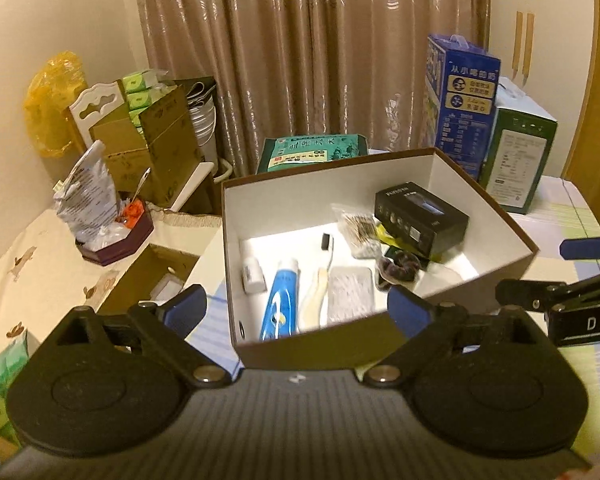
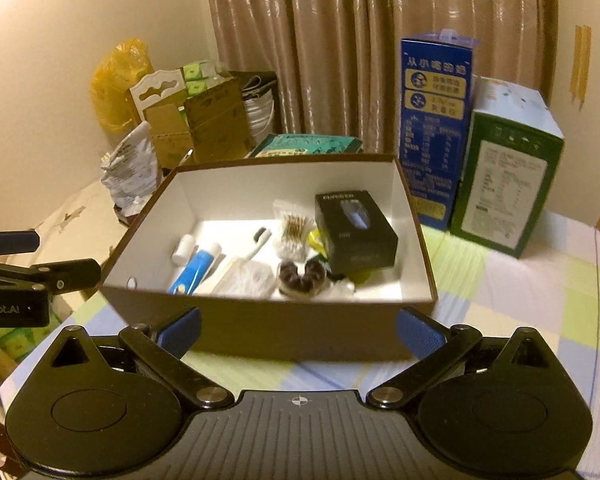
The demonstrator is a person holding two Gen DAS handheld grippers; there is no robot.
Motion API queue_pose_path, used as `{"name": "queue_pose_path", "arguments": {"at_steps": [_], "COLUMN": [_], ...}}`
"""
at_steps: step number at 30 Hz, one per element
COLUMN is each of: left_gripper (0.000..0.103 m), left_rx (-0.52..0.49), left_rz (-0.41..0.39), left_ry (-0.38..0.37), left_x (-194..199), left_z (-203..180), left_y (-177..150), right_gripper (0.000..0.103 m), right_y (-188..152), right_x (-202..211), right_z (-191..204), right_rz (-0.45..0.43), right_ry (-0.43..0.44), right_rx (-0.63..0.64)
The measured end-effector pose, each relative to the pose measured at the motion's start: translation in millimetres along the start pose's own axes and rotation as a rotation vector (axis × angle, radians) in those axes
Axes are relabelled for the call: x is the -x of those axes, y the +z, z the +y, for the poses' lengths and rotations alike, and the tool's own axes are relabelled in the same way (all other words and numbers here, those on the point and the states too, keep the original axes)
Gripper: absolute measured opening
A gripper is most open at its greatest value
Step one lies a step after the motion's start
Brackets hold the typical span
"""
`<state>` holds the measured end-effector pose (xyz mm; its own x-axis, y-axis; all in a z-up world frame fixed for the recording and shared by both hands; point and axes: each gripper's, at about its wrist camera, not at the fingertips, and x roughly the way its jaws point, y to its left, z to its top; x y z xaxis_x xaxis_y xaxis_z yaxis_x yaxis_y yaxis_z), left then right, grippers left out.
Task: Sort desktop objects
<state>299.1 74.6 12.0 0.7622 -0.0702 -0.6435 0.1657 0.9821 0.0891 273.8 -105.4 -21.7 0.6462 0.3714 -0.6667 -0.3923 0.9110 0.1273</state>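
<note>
In the left wrist view, the left gripper (image 1: pixel 296 304) hangs spread and empty before the brown storage box (image 1: pixel 312 346), which holds toothpaste (image 1: pixel 279 304) and a black carton (image 1: pixel 422 216). In the right wrist view, the right gripper (image 2: pixel 298 332) gapes empty too (sorting looks finished); next, probably, simply withdraw

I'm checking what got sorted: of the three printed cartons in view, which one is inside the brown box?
The black carton. It sits inside the brown box, while the blue carton and green carton stand behind it.

Both wrist views down onto box (image 1: pixel 380 336)
</note>
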Motion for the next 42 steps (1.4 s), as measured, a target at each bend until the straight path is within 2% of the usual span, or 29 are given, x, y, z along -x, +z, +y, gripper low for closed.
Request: {"name": "queue_pose_path", "arguments": {"at_steps": [20,26,42], "left_gripper": [0.097,0.098,0.098], "left_rx": [0.072,0.085,0.093], "left_rz": [-0.025,-0.034,-0.004], "left_ry": [0.015,0.044,0.08], "left_x": [96,121,160], "left_z": [-46,-55,-74], "left_y": [-48,-60,-96], "right_gripper": [0.101,0.101,0.101], "right_y": [-48,-61,-98], "right_x": [89,114,149], "right_z": [2,4,4], "right_rz": [-0.048,-0.072,-0.056], "right_ry": [0.021,0.043,0.057], "right_rx": [0.017,0.04,0.077]}}
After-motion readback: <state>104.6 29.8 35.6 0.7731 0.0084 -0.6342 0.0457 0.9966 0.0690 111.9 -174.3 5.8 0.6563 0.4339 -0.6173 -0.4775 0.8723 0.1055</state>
